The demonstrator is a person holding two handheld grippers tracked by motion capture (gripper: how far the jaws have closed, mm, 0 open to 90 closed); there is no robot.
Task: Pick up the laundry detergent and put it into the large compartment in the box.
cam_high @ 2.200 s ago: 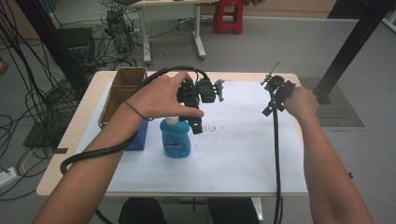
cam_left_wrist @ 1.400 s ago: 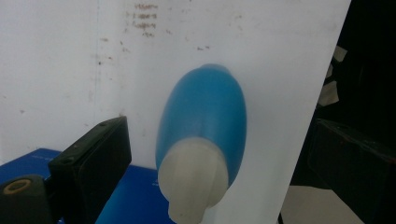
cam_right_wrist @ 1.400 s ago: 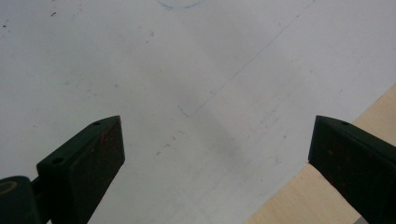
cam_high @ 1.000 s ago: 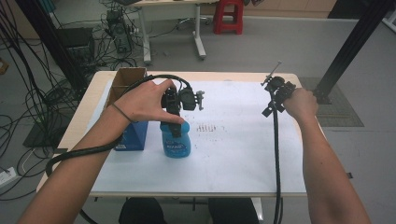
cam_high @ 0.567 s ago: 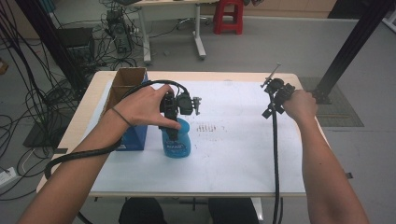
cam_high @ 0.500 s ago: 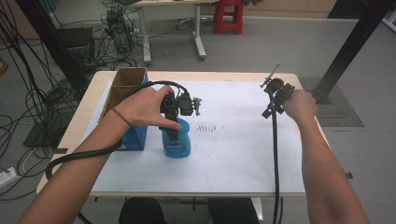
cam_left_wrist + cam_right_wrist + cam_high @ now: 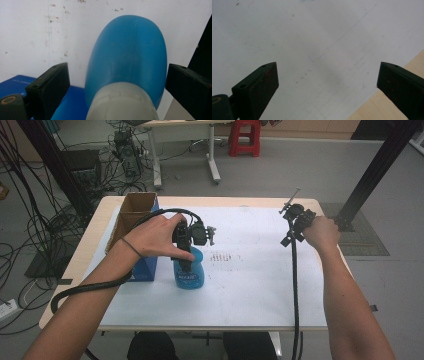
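Left gripper [image 7: 116, 85] — jaws spread wide, one on each side of the blue bottle [image 7: 130, 55], neither pad touching it. This view shows the bottle's smooth, rounded plastic shoulder and ribbed white cap [image 7: 120, 105]. In the high view the bottle [image 7: 189, 272] stands upright on the white sheet [image 7: 250, 285], just beside the open cardboard box [image 7: 131, 215]; its contents cannot be seen. Right gripper [image 7: 327, 87] — jaws wide apart, holding nothing, above the sheet near the wooden table edge [image 7: 392, 100].
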